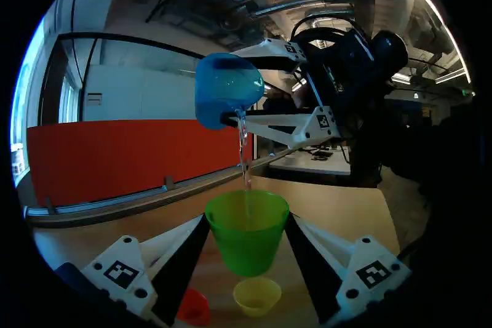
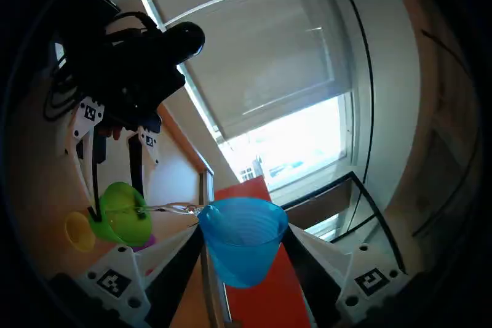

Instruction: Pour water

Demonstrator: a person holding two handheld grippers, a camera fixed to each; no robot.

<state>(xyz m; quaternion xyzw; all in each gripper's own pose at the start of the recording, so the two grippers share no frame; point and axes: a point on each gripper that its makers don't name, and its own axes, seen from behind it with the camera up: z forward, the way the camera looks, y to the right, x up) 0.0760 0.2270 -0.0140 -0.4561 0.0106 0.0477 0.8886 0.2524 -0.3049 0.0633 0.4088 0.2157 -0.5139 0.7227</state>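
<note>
**A:** Up close, the left gripper had both fingers clamped on the green cup, held above the table, with a yellow cup below by the near edge.

**B:** Beyond it, the right gripper was pinched on the tilted blue cup, and a thin water stream was dropping in.

**A:** Risky, I reckoned. That stream fell near the green rim's far side, so a wobble or steeper tilt could have splashed the table.

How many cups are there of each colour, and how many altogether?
blue cup: 1
green cup: 1
yellow cup: 1
red cup: 1
Total: 4 cups
</note>
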